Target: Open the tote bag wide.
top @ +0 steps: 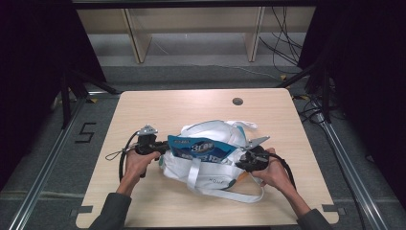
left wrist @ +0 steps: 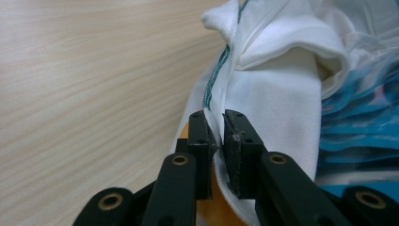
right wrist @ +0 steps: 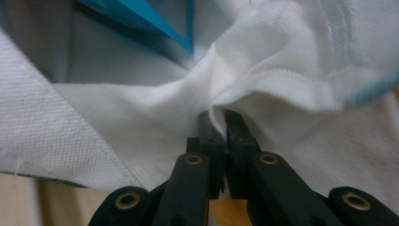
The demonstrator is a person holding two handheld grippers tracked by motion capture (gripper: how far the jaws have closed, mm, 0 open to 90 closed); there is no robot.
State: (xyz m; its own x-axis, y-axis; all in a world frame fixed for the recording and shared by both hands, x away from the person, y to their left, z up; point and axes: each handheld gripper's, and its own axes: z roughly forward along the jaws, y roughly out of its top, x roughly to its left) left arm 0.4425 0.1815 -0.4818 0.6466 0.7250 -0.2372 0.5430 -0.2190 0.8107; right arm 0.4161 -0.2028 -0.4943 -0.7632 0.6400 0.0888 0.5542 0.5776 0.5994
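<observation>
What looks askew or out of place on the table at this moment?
The blue packet lies tilted across the mouth of the white bag, sticking out rather than sitting inside. One bag strap trails loose toward the near table edge. Both the left gripper and right gripper pinch the bag's fabric.

One camera high above the tabletop [top: 143,110], two riding close on the grippers.

The high view looks forward and down from the person's side, taking in the whole tabletop and floor beyond. Each gripper view looks along its own jaws from very near, pressed against the white bag [top: 210,165] [left wrist: 282,94] [right wrist: 141,117], which all three views share; the left gripper view also catches the tabletop [left wrist: 94,94].
</observation>
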